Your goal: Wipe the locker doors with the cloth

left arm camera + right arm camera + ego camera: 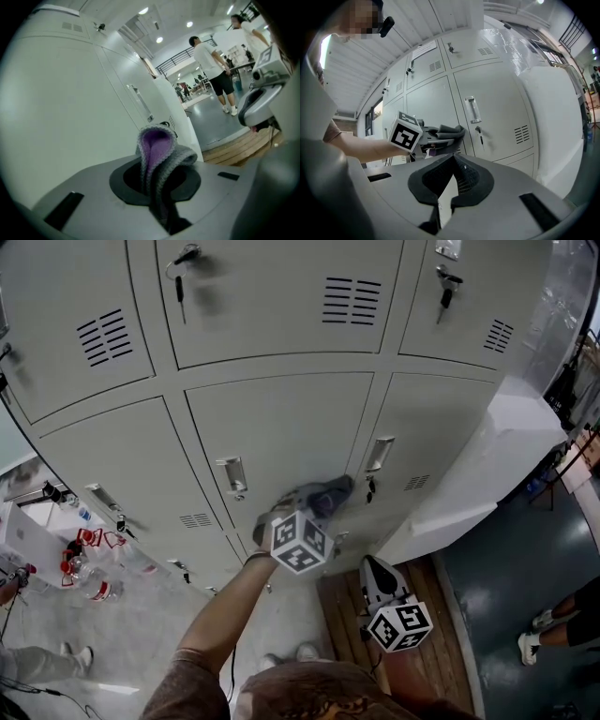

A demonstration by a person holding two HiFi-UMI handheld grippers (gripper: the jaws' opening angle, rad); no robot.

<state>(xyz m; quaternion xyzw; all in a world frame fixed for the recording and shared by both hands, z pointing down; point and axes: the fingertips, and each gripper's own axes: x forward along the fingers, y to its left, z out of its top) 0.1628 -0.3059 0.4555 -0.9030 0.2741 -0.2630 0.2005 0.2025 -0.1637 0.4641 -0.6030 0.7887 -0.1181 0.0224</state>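
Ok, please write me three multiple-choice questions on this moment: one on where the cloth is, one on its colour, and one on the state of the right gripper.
1. Where is the cloth?
A. on the floor
B. at a middle-row locker door
C. hanging from a top-row key

2. What colour is the inner side of the cloth?
A. green
B. orange
C. purple

3. How do the jaws of the right gripper stand?
A. together, with nothing between them
B. shut on the cloth
C. shut on a bottle

Answers:
1 B: in the head view the left gripper holds the cloth up at that door, between two handles.
2 C: in the left gripper view the fold is purple inside and grey outside.
3 A: in the right gripper view the jaw tips meet and hold nothing.
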